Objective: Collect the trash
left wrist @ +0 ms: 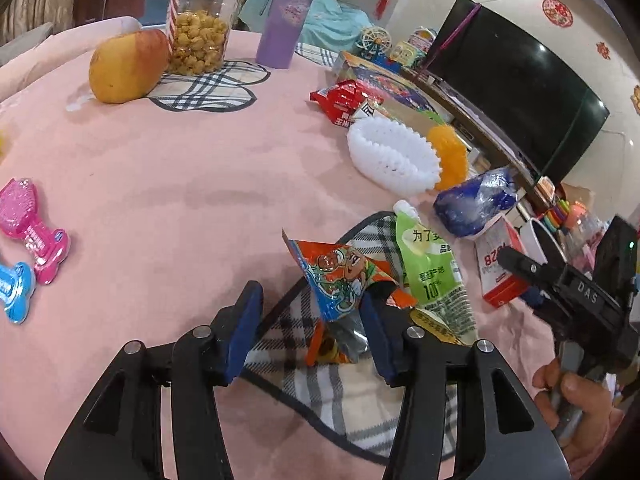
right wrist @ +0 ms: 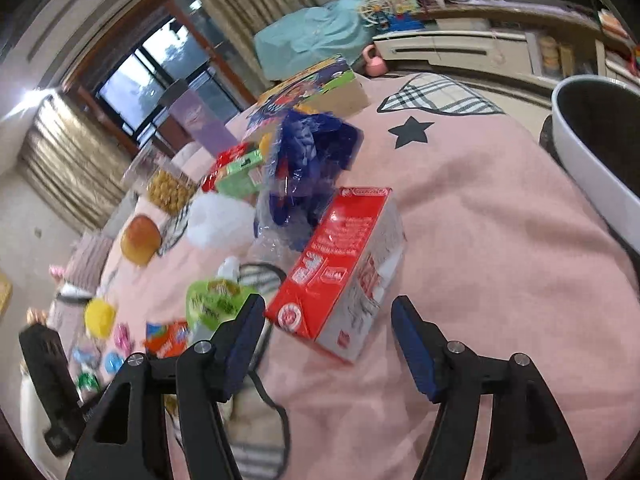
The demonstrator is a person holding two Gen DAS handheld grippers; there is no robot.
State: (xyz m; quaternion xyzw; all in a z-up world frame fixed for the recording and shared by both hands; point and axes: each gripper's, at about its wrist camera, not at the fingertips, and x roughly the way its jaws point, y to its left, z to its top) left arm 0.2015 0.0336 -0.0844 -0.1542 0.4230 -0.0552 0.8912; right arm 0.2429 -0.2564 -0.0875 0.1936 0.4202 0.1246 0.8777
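Bin, seemingly, right view only

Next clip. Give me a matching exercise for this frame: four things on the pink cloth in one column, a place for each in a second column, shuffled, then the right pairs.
Things:
1. orange snack wrapper
2. red and white carton
3. apple
4. white foam fruit net

Places:
A. beside the popcorn tub
B. just ahead of the open right gripper
C. between the open fingers of the left gripper
D. against an orange piece of fruit peel

Pairs: 1-C, 2-B, 3-A, 4-D
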